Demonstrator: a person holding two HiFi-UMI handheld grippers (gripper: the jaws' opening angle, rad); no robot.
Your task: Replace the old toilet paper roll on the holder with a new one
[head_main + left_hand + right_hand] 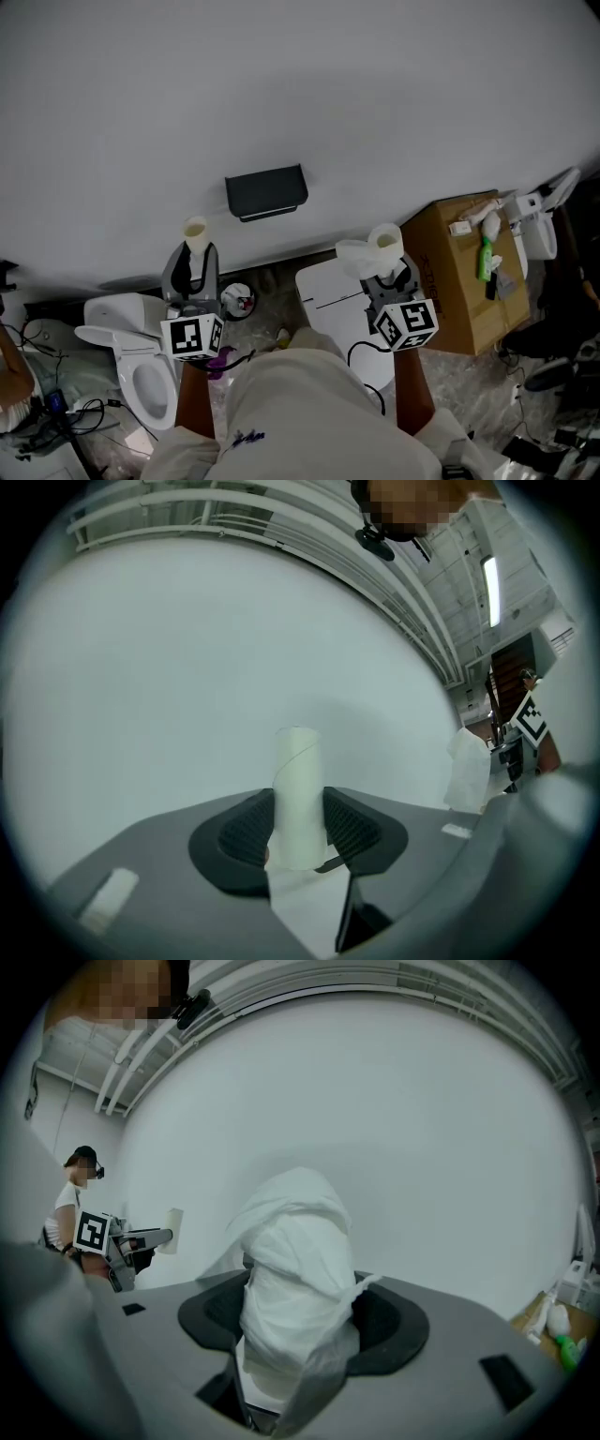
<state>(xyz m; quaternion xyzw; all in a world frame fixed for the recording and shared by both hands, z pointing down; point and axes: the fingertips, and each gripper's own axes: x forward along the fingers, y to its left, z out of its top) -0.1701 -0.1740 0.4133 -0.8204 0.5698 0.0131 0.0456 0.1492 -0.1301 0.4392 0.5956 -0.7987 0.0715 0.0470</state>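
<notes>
Your left gripper (298,829) is clamped on the bare cardboard tube (297,794). The tube stands upright between the ribbed pads (246,832), with most of its length sticking up past them, and a scrap of white paper hangs at its lower end. Your right gripper (298,1321) is clenched around the new toilet paper roll (295,1279). The roll is fat and white and fills the gap between the jaws. A loose sheet drapes over its top and another flap trails off to the right.

In the head view both grippers are held out in front of you towards the white wall, well apart from each other. The black holder (266,192) is mounted on that wall, above and between them, and neither gripper touches it.

Below your left gripper is a white toilet (141,370) with its seat down. A small round thing (237,300) sits on the floor just beside it; it may be a jar, but it's too small to tell. A white flat panel (328,295) lies under your right gripper. To its right is a cardboard box (459,281) with a green bottle (486,260) and other white items on top.
</notes>
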